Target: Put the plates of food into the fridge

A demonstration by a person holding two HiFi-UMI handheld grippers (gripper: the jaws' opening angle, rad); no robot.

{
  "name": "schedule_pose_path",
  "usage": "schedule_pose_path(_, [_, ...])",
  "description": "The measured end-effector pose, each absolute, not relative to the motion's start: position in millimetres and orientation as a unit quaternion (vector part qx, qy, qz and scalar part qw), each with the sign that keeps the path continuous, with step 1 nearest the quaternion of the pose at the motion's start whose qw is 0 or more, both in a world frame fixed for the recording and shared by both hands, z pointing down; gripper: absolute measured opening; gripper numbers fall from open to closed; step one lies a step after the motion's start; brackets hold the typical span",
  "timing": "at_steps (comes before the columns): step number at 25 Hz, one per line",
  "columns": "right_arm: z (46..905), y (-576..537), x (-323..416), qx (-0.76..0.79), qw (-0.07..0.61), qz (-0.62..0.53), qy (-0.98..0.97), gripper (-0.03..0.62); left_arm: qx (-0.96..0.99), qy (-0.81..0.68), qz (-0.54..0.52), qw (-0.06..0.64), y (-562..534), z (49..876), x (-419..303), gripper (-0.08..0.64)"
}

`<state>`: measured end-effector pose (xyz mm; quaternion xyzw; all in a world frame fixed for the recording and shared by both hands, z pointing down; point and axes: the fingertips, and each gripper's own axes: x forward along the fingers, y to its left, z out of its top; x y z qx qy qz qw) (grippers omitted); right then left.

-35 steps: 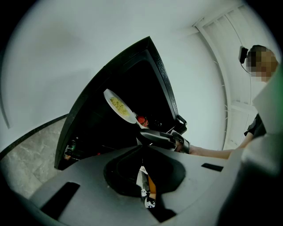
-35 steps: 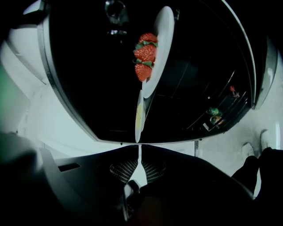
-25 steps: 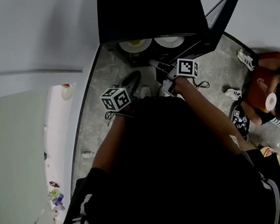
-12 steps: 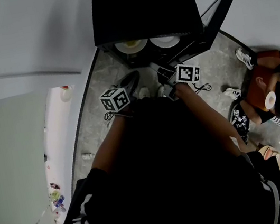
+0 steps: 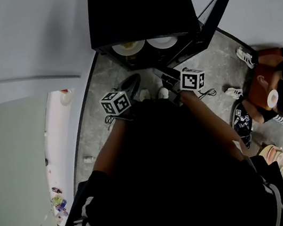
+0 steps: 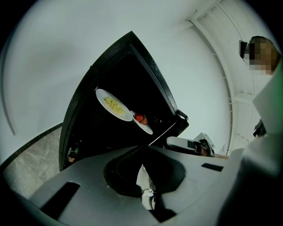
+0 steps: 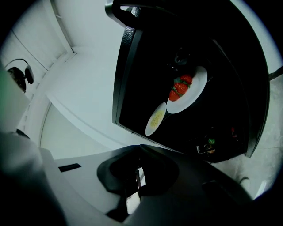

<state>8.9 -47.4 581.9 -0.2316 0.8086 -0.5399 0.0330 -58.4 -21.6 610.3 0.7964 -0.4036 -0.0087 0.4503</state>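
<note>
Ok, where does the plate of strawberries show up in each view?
Head view: plate of strawberries at top centre, the right one of two plates under the fridge top; the berries can't be made out here.
Left gripper view: near centre, the lower right plate of the pair.
Right gripper view: upper right, the upper plate.
Shared landmark: the plate of yellow food next to it.

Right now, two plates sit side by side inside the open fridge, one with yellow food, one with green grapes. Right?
No: the second plate holds red strawberries, not green grapes; the right gripper view shows them. It does sit beside the plate of yellow food inside the open fridge.
</note>
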Motion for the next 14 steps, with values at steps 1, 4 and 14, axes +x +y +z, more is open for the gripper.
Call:
schedule_pose_path(1, [583.6, -44.8, 11.7, -0.233, 0.03, -0.539, 0.809, 0.025, 0.796, -0.403, -0.01, 0.451, -21.2, 610.3, -57.8, 0.021])
schedule_pose_path(4, [585.9, -38.1, 18.9, -0.238, 0.027, -0.541, 0.806, 0.025, 0.796, -0.398, -0.014, 0.455, -19.8, 610.0, -55.8, 0.021])
schedule_pose_path(14, [592.9, -18.4, 38.4, -0.255, 0.017, -0.535, 0.805, 0.025, 0.792, -0.396, -0.015, 0.465, -12.0, 613.4, -50.1, 0.021])
